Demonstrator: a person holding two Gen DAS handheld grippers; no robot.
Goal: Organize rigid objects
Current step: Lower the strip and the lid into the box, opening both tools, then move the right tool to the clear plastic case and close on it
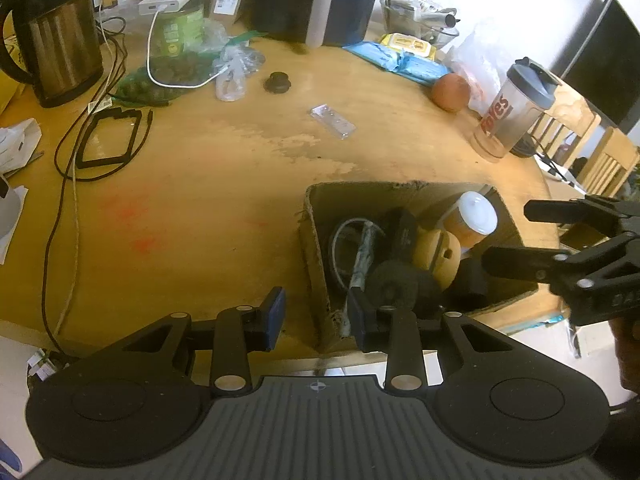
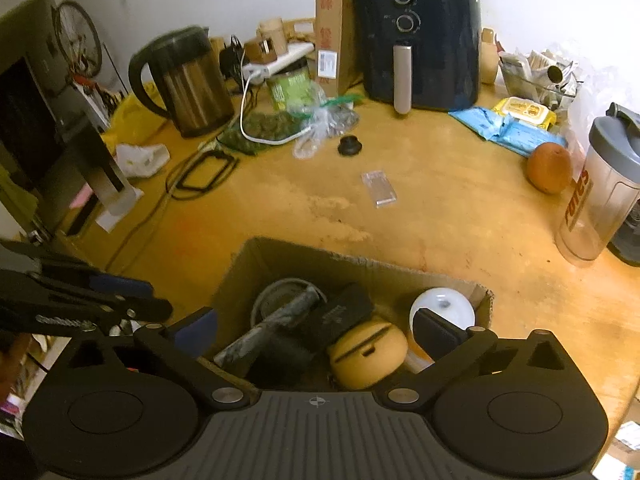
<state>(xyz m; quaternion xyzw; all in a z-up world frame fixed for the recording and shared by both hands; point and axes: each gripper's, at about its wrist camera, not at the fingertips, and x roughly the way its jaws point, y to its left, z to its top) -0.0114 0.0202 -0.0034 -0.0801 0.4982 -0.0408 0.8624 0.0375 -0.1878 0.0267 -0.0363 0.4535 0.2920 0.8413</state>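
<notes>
The cardboard box (image 2: 360,268) stands on the tabletop (image 2: 460,216) near its front edge and already holds several rigid items: a yellow rounded case (image 2: 366,354), a white-lidded jar (image 2: 442,306), a dark flat block (image 2: 340,314) and a grey wrapped stick (image 2: 272,332) lying across a ring.

The right hand-held gripper (image 2: 316,326) hovers over the box with its jaws spread wide and nothing between them. The left hand-held gripper (image 1: 316,318) has its jaws partly apart, straddling the near corner wall of the box; whether the pads actually press on the cardboard cannot be told, and no object is in them.

Items not yet collected lie well apart from the box: a clear plastic case (image 2: 379,188) mid-table and a black knob (image 2: 349,146) farther back (both small and low).

Likely faults from this point:
- The box is crowded. A further item dropped in may land on the yellow case and roll out over the low wall.
- The box sits close to the table edge; a push from either gripper could slide it off.
- The clear case is flat and slick, so the pads may skid over it rather than grip.
- Loose cables (image 2: 256,120) near the knob could snag a finger.
</notes>
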